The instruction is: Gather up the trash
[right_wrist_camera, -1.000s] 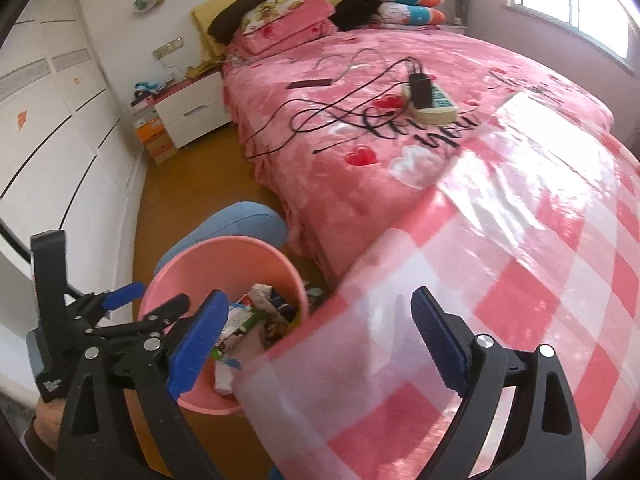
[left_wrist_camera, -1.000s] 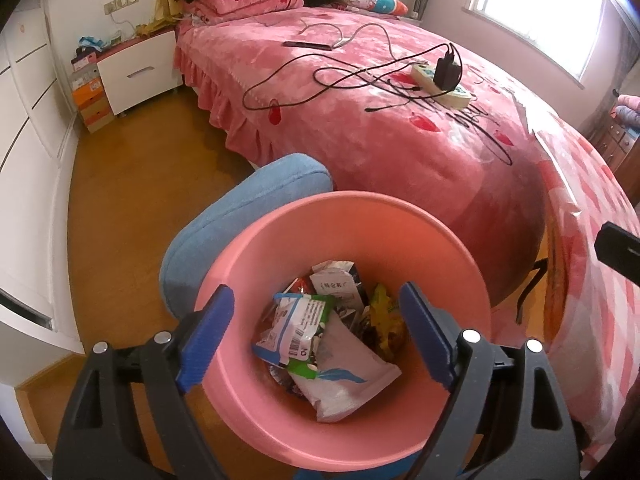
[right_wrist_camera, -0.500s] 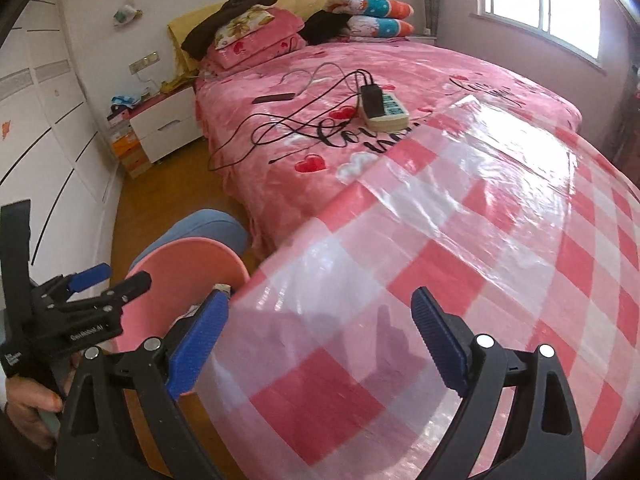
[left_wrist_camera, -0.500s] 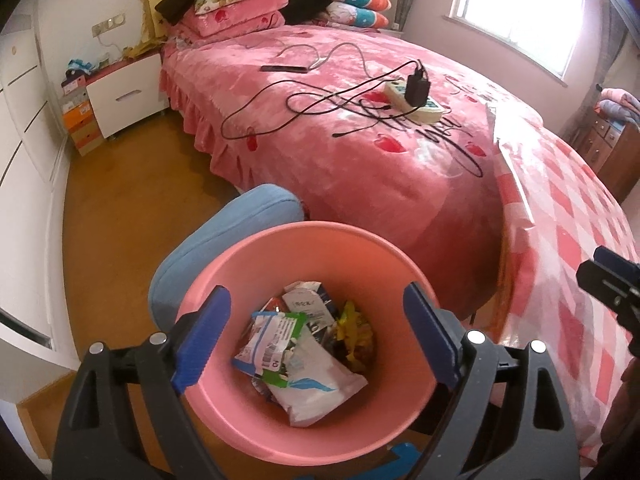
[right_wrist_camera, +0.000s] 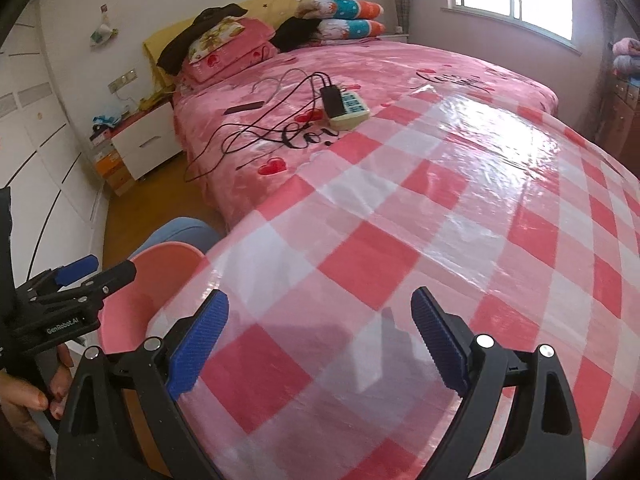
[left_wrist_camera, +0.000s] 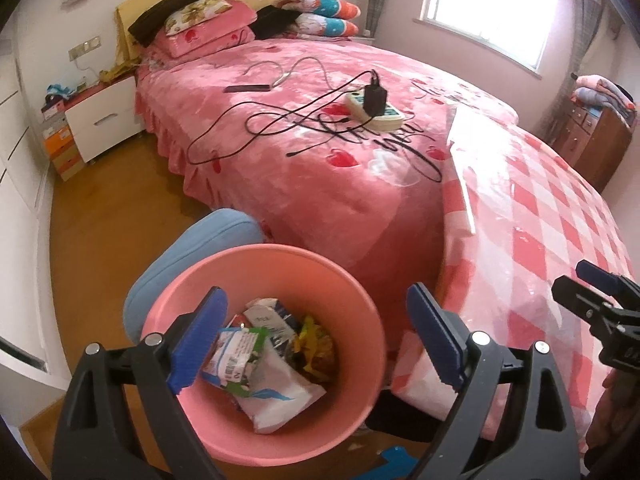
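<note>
A pink bin point(left_wrist_camera: 352, 288) stands on the floor beside the table, holding several wrappers: a white bag point(left_wrist_camera: 280, 384), a green and white packet point(left_wrist_camera: 236, 352) and a yellow wrapper point(left_wrist_camera: 316, 344). My left gripper point(left_wrist_camera: 314, 312) hangs above the bin with its jaws opening and nothing between them. In the right wrist view it shows at the left edge point(right_wrist_camera: 80, 276), held by a hand point(right_wrist_camera: 24, 396). My right gripper point(right_wrist_camera: 320, 312) is open over the red and white checked tablecloth point(right_wrist_camera: 400, 240), with no object between its fingers. No trash shows on the cloth.
A pink bed point(left_wrist_camera: 320, 160) carries black cables point(left_wrist_camera: 248, 120), a power strip point(left_wrist_camera: 376, 112) and a phone point(left_wrist_camera: 248, 89). A blue cushion point(left_wrist_camera: 200, 248) leans behind the bin. A white nightstand point(left_wrist_camera: 104, 116) stands far left, a wooden dresser point(left_wrist_camera: 592, 140) far right.
The left gripper has drawn up and away from the bin, which now looks smaller and lower. The right gripper has swung right over the checked cloth, leaving the bin at its left edge.
</note>
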A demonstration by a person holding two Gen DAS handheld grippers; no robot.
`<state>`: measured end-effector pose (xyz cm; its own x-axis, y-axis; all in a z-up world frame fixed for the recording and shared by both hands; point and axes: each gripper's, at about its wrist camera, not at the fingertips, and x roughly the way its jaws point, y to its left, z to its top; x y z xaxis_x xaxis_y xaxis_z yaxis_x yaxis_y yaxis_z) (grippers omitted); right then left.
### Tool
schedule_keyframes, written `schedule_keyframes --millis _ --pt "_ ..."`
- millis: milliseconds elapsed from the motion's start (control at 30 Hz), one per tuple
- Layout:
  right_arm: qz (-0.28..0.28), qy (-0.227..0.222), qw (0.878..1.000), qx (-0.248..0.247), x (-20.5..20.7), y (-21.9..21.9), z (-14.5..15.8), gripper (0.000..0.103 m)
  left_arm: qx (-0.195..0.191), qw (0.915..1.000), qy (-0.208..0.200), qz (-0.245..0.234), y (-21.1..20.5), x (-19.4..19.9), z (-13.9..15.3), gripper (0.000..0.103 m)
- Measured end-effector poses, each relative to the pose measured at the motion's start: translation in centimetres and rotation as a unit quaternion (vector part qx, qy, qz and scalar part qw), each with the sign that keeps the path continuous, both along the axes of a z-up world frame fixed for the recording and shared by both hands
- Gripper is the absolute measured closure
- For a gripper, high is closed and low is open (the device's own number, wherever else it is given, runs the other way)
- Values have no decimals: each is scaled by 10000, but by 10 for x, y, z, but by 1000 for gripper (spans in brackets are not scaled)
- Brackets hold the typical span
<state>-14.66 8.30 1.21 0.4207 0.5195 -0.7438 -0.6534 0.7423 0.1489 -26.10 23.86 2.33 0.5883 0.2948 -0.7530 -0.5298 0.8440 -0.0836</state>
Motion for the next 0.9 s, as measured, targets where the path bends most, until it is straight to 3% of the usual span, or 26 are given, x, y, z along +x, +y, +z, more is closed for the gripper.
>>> schedule_keyframes --millis 900 --pt "-1119 -176 9935 110 26 -109 3 11 216 9928 -157 -1169 -104 64 21 11"
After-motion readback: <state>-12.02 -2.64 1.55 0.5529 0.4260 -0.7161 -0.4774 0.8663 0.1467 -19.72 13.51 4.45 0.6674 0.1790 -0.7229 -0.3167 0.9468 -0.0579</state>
